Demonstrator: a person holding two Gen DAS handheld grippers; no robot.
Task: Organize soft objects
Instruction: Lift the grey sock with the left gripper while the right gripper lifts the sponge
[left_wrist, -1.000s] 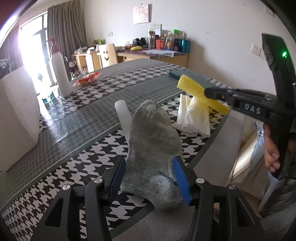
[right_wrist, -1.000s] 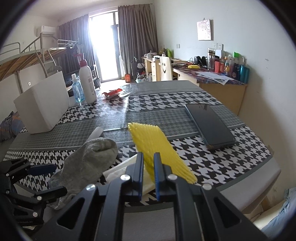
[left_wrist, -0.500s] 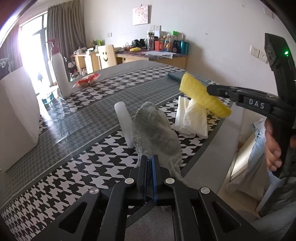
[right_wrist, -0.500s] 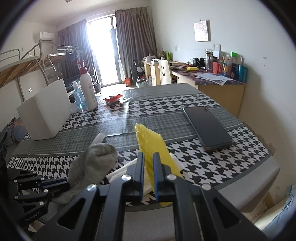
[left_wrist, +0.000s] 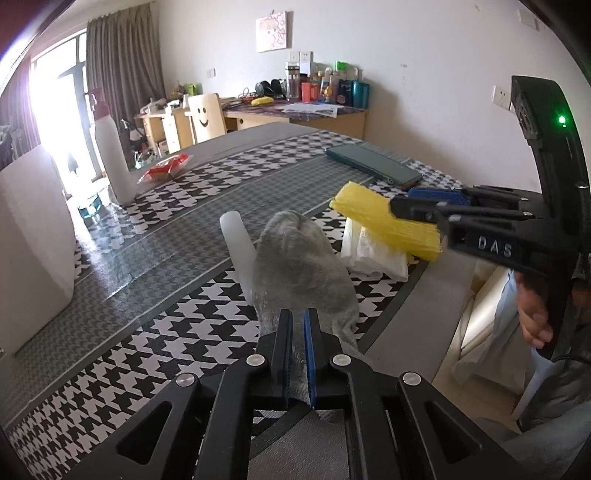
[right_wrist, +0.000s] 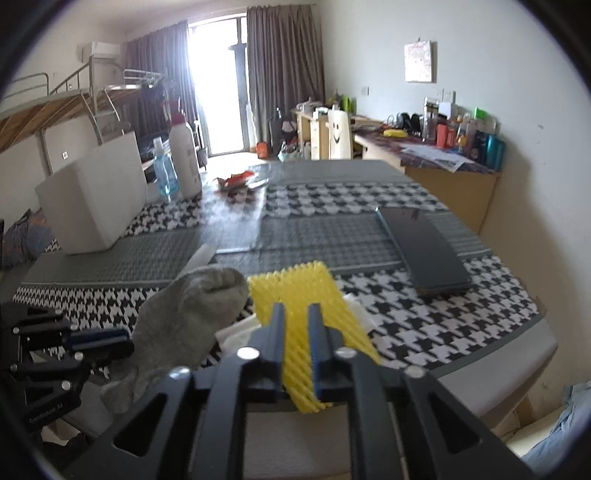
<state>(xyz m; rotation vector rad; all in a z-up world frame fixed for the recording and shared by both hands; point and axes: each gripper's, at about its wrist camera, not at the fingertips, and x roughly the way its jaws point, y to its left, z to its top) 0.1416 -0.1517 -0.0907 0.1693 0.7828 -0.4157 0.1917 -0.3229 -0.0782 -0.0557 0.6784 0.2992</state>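
The left gripper is clamped on the sock, which stands up from the jaws over the near table edge; the pinch takes only the cloth's lower end, so it could slide out and drop off the edge. Beside it, the right gripper squeezes the yellow foam net above the white bags. The two tools sit close and might knock together. Farther off, the phone could be swept by a careless swing.

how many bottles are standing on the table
2. A tall white bottle with a red cap stands at the far left, and a small clear blue bottle is right beside it, next to the white box. Others may be hidden behind it.
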